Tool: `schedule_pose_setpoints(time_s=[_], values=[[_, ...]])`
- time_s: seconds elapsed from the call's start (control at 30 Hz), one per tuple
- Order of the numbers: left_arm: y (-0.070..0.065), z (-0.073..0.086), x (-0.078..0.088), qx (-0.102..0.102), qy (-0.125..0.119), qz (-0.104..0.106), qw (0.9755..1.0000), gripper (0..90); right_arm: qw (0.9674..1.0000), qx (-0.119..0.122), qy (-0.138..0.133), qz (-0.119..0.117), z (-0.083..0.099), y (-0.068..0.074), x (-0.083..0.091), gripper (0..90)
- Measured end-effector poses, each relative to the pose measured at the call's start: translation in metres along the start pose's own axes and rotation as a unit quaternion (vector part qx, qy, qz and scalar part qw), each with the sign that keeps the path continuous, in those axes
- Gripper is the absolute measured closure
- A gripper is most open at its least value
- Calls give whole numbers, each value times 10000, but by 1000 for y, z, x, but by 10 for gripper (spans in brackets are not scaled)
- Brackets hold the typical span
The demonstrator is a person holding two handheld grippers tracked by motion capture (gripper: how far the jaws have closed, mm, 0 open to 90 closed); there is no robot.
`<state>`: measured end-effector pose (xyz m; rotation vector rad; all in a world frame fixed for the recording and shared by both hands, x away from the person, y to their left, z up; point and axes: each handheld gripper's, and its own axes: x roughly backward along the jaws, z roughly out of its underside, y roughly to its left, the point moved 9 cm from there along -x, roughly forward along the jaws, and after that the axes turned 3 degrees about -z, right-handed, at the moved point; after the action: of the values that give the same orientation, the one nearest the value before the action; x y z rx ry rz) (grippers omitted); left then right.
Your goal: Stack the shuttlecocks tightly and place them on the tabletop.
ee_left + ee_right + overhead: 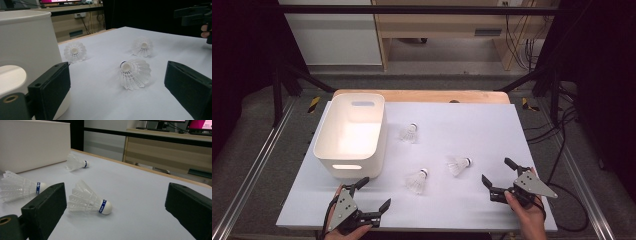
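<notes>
Because these shuttlecocks are feather-light, with thin plastic skirts that would crumple under a hard squeeze, I judge the firm cork head the place to pinch, gently. My left claw (373, 194) stands wide with nothing between its jaws; the nearest shuttlecock (417, 181) lies on the white table (492, 125) just ahead of it and slightly to its right, and the white bin (350, 135) is close on its left. My right claw (500, 174) is also spread wide and empty, with a second shuttlecock (459, 165) lying just ahead of its jaws. The right gripper view shows that one's (87, 200) blue band and cork head side-on; the left gripper view looks into its own shuttlecock's (134, 73) open skirt. The high view alone gives the third (409, 132), well beyond both claws, beside the bin.
</notes>
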<state>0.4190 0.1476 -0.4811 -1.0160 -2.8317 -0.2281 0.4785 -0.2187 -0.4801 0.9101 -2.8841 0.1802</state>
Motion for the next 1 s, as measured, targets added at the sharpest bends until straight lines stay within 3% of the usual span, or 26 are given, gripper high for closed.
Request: schedule_pose_setpoints(time_s=[0.17,0.43,0.9,1.0], values=[[-7,4,-10,7,249,37,9997,190,10000,-11,-11,17,1,-1,2,41],[-17,2,-25,-24,375,107,9992,360,9999,-81,-27,57,1,-5,6,41],[-19,4,-44,-67,622,263,9977,444,10000,-66,-31,45,0,-3,4,41],[-20,6,-50,-47,806,258,9964,467,9999,-82,-23,62,0,-4,5,40]])
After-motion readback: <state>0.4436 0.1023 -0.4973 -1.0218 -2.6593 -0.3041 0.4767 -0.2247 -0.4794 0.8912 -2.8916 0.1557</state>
